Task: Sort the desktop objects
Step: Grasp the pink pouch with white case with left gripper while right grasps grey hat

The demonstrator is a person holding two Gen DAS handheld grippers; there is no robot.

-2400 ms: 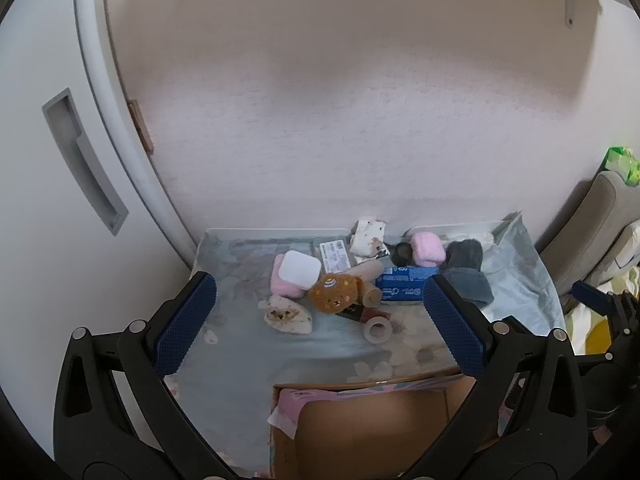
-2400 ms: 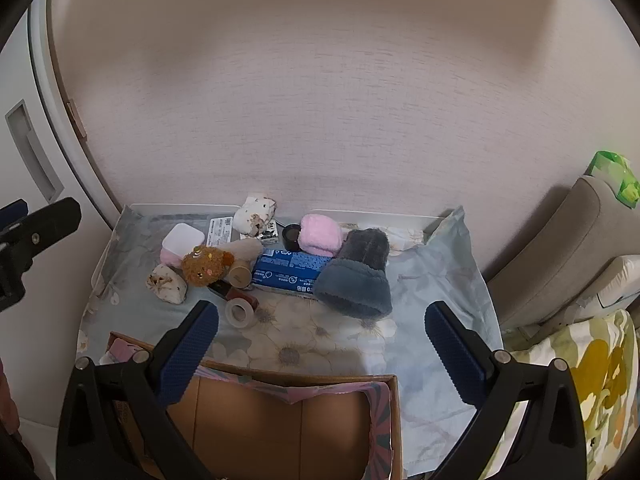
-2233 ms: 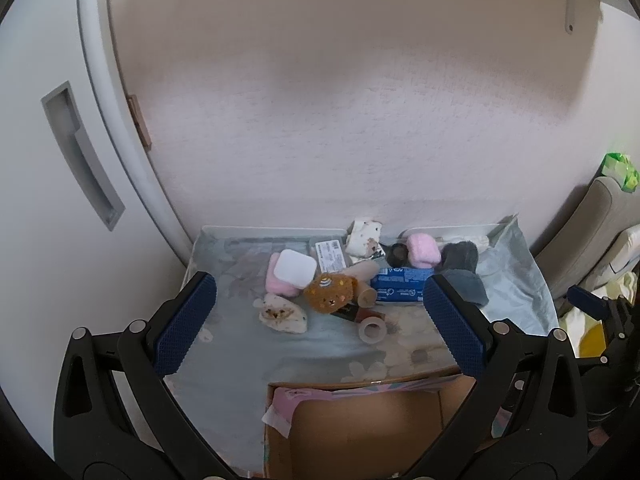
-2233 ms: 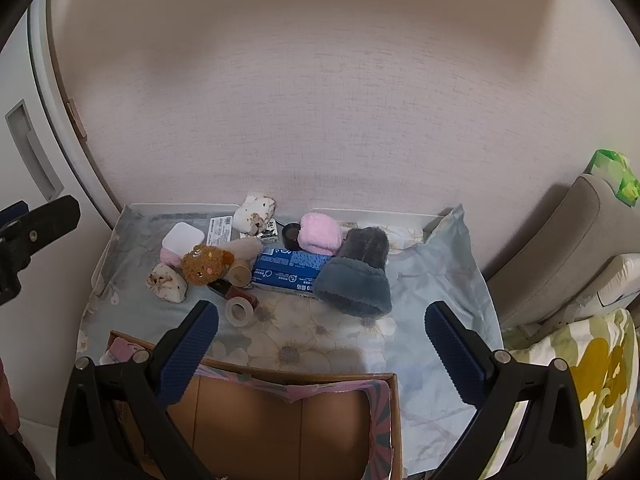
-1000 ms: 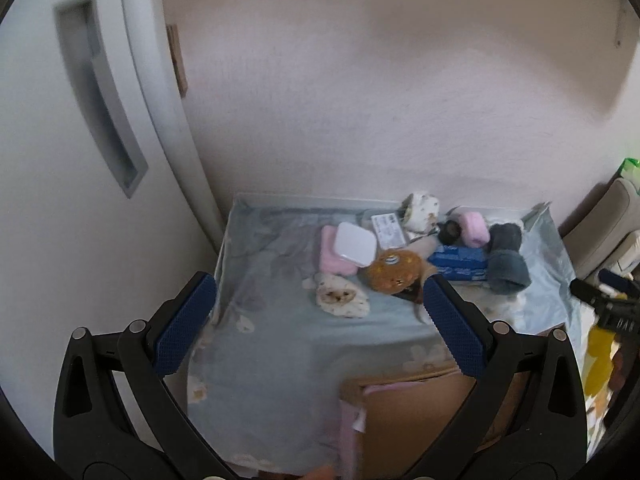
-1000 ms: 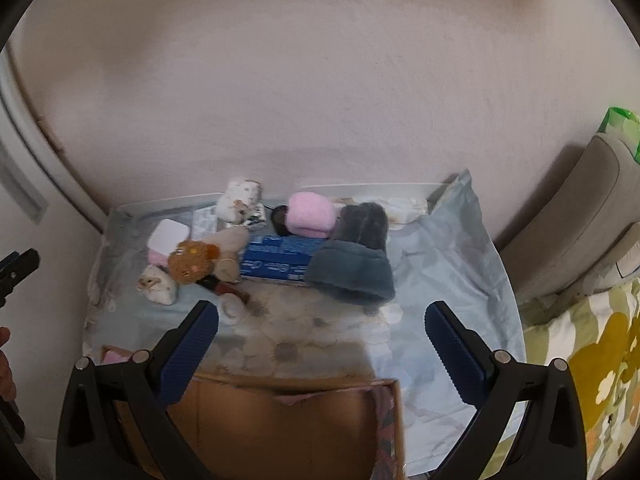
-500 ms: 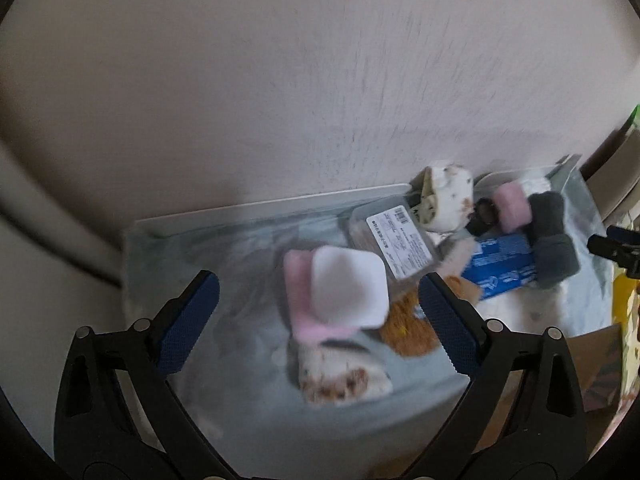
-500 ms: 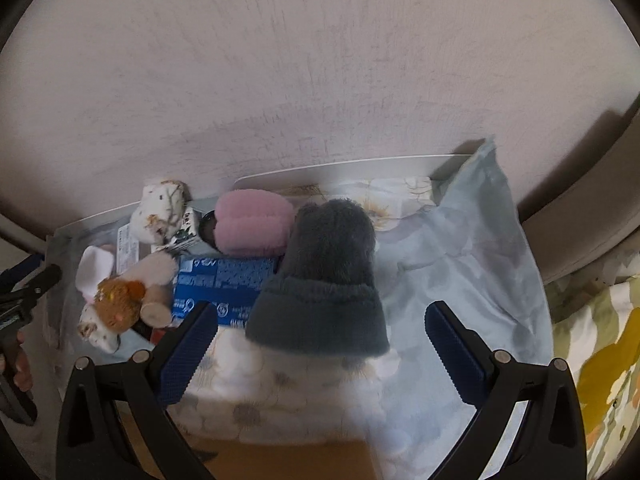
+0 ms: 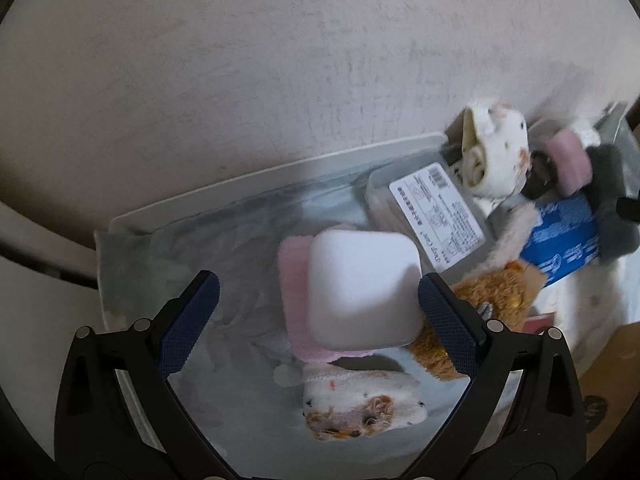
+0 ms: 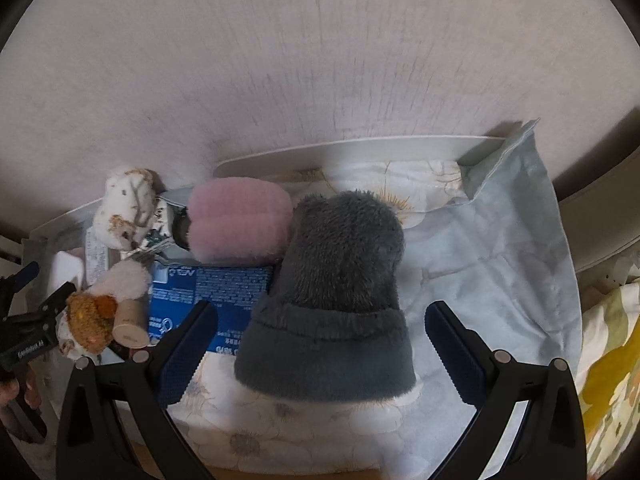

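Left gripper [image 9: 318,320] spread wide over the white box [image 9: 362,288]; right gripper [image 10: 320,344] — equally wide — straddles the grey hat [image 10: 336,292], blue carton [image 10: 208,292] alongside.

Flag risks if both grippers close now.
Left gripper straddles the white case, which lies on a pink cloth; closing may drag the cloth or nudge the brown plush. Right gripper frames the grey hat, which overlaps the blue box and may shift it.

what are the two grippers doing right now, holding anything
Left gripper: open, empty, jaws either side of the white box.
Right gripper: open, empty, framing the grey hat.
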